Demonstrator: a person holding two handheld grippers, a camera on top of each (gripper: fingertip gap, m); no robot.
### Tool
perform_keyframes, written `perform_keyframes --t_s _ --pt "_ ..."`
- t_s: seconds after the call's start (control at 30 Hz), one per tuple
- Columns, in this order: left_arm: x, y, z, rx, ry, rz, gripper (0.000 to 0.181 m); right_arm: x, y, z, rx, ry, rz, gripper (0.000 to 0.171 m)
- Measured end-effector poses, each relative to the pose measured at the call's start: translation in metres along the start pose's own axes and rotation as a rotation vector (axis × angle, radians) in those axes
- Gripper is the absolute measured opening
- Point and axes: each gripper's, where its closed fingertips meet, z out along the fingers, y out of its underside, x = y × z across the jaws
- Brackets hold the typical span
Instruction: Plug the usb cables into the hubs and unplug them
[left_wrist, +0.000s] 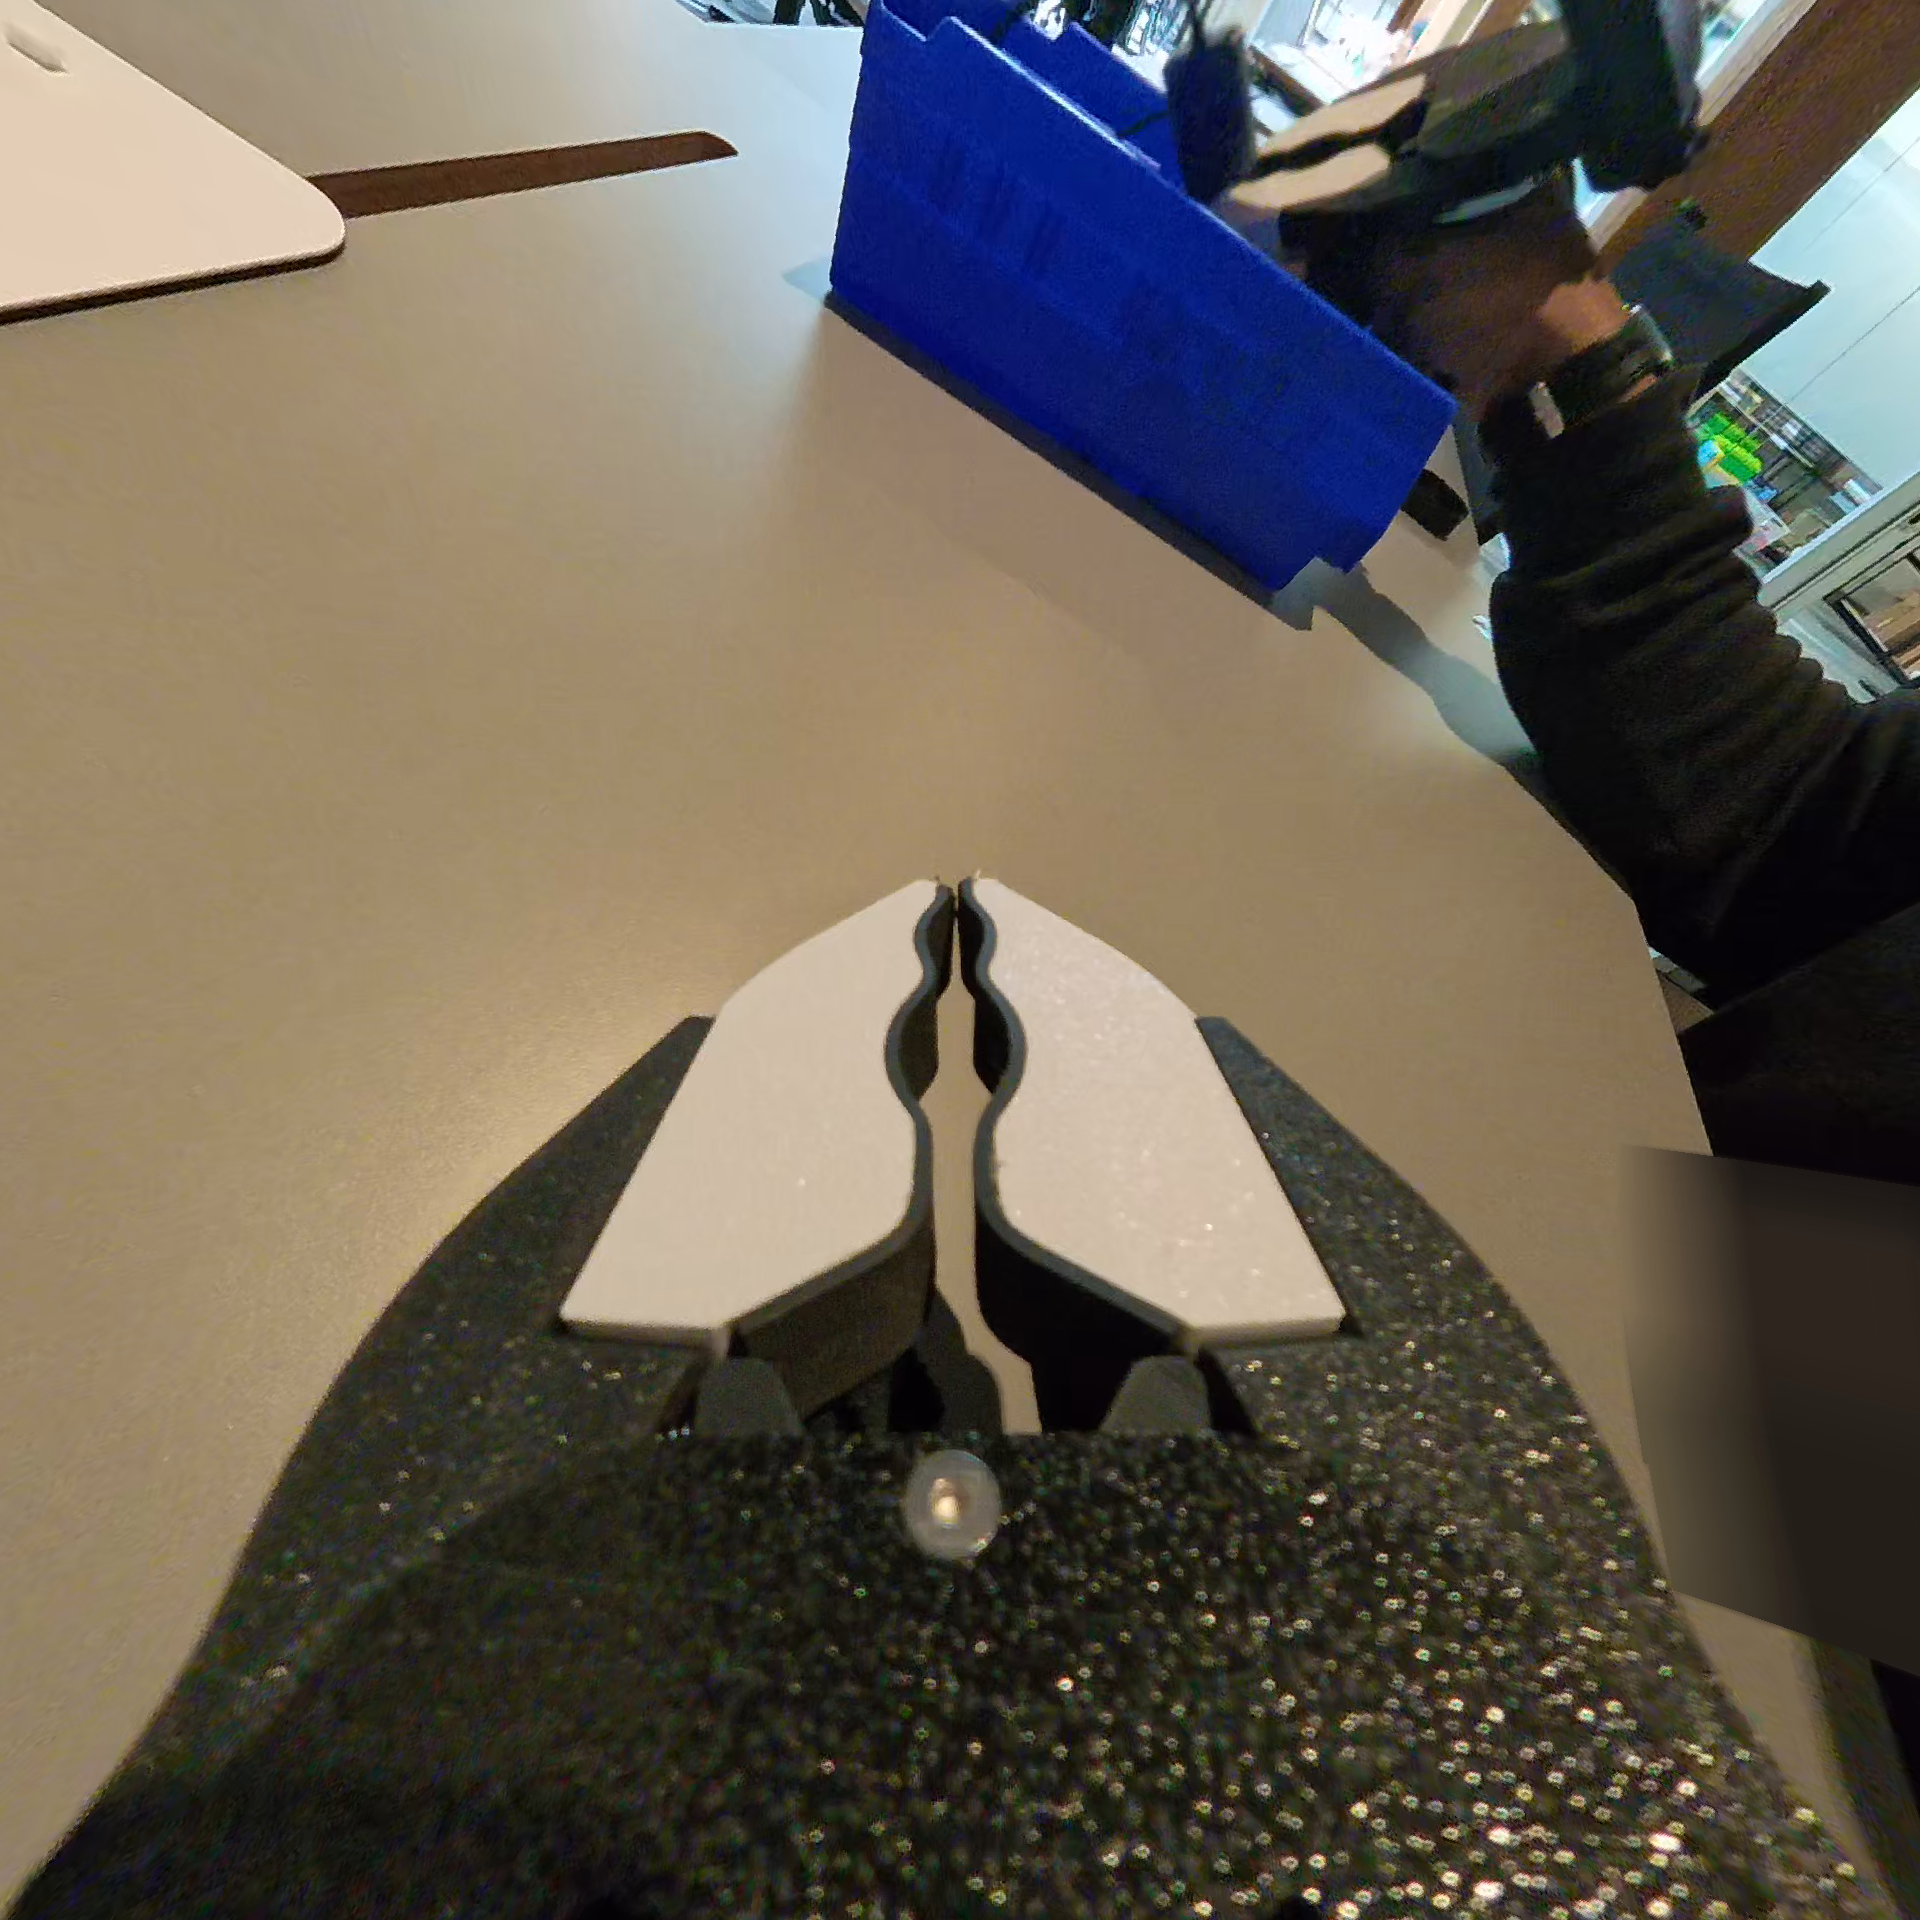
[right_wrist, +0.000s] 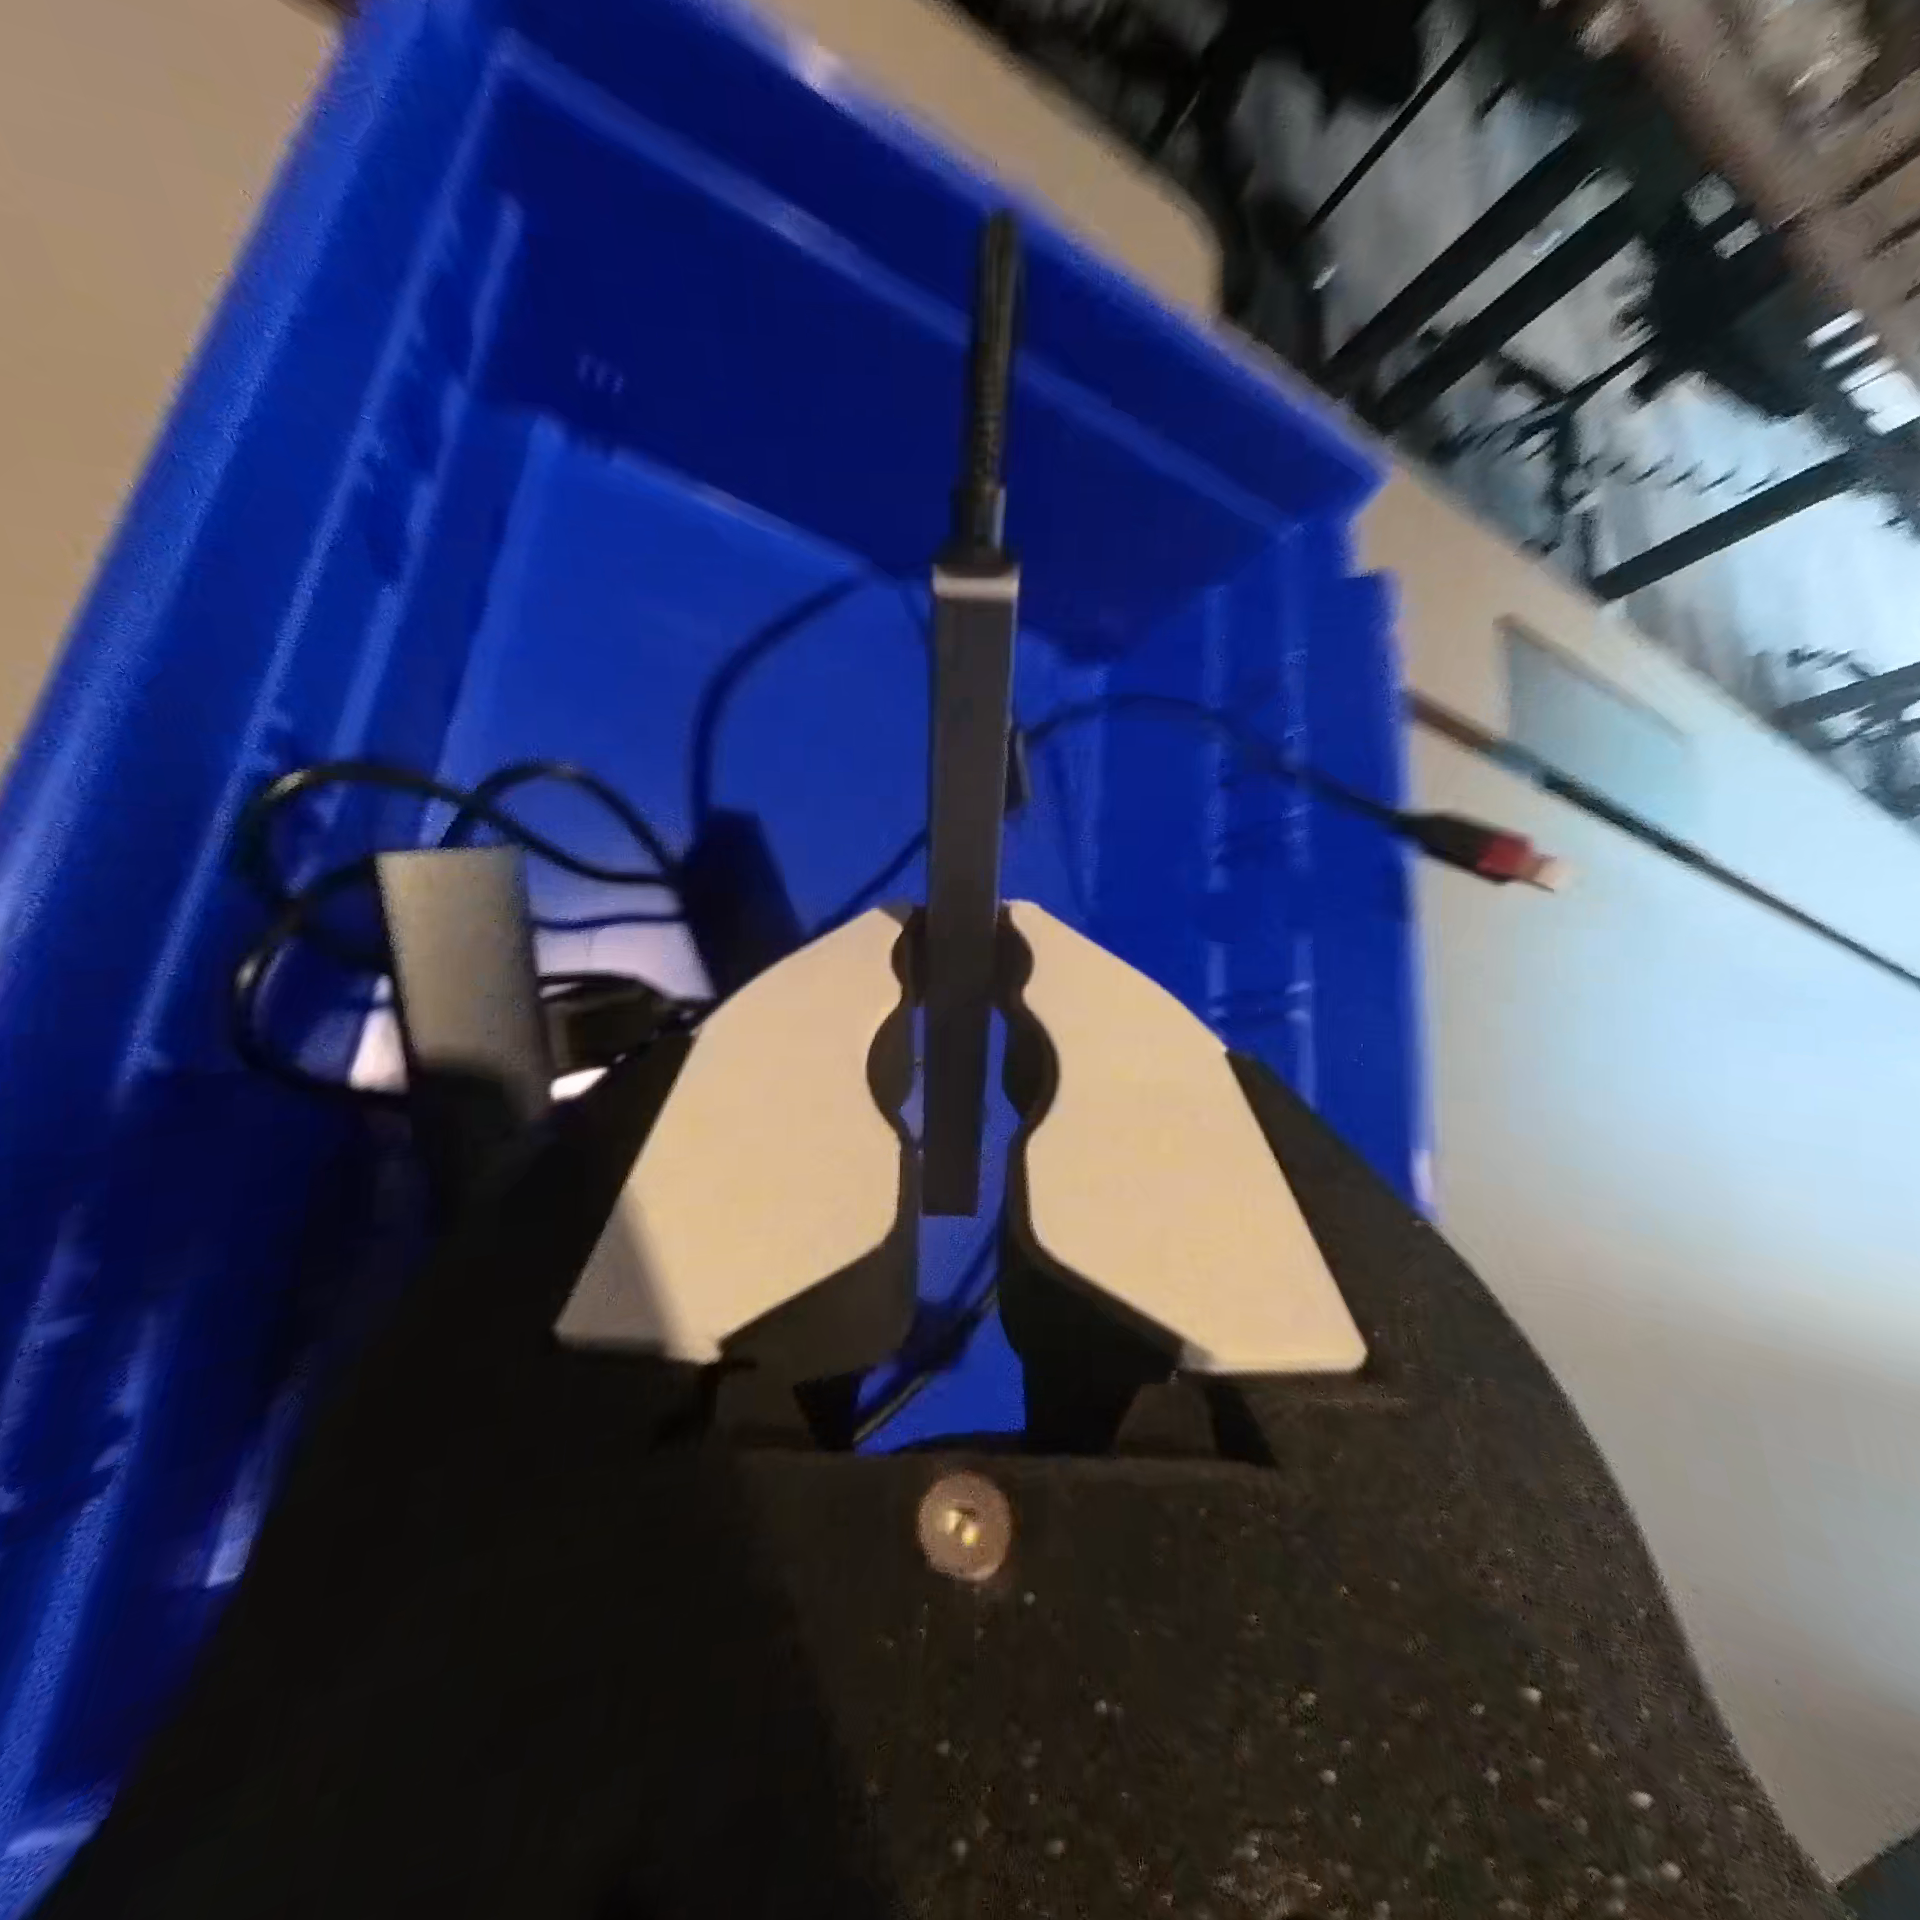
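Beige bench (left_wrist: 520, 727) carries one blue bin (left_wrist: 1091, 312), ahead and to the right of the left tool (left_wrist: 957, 914). Left tool: fingers pressed together, holding nothing, low over bare bench. Right tool (right_wrist: 956, 925): clamped on one slim grey hub (right_wrist: 961, 831), held edge-on above the bin (right_wrist: 312, 520), its dark lead (right_wrist: 994, 343) running on past the fingertips. Right view is motion-blurred, so fine detail is uncertain.

Count: two hubs, one in the grip and a second hub (right_wrist: 457, 956) in the bin, left of the right tool. Cables in a black tangle (right_wrist: 343, 831), number not separable; one red-collared plug (right_wrist: 1496, 857) hangs free to the right, over the bin wall.

Risks, judged: the grip sits on the hub's narrow faces, so it could twist or slip when a plug is pushed in. Trailing cable may snag the tangle and drag the other hub. No plug is seated yet, so the task looks early.
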Motion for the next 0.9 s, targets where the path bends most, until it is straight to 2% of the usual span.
perform_keyframes --t_s 0.23,0.37,0.47,0.7,0.77,0.83,0.9 --pt "0.0 0.002 0.001 -0.012 -0.001 -0.001 0.0 -0.026 0.035 0.022 -0.184 -0.119 0.004 0.014" --pt "0.001 0.002 0.001 -0.018 -0.002 0.002 0.0 -0.013 0.033 0.019 -0.186 -0.024 -0.016 0.039" --pt "0.0 0.002 0.001 -0.019 -0.002 -0.001 0.0 0.0 0.019 0.006 -0.14 0.075 -0.038 0.048" --pt "-0.001 0.002 0.001 -0.02 -0.003 -0.009 0.001 0.03 -0.052 -0.066 0.197 0.376 -0.011 0.046" --pt "-0.001 0.002 0.001 -0.02 -0.003 -0.009 0.001 0.025 -0.07 -0.086 0.309 0.385 0.009 0.043" --pt "-0.001 0.002 0.001 -0.019 -0.004 -0.009 0.001 0.001 -0.097 -0.105 0.497 0.25 0.051 0.043" --pt "-0.001 0.002 0.001 -0.02 -0.004 -0.01 0.001 -0.042 -0.127 -0.133 0.719 -0.005 0.11 0.042"
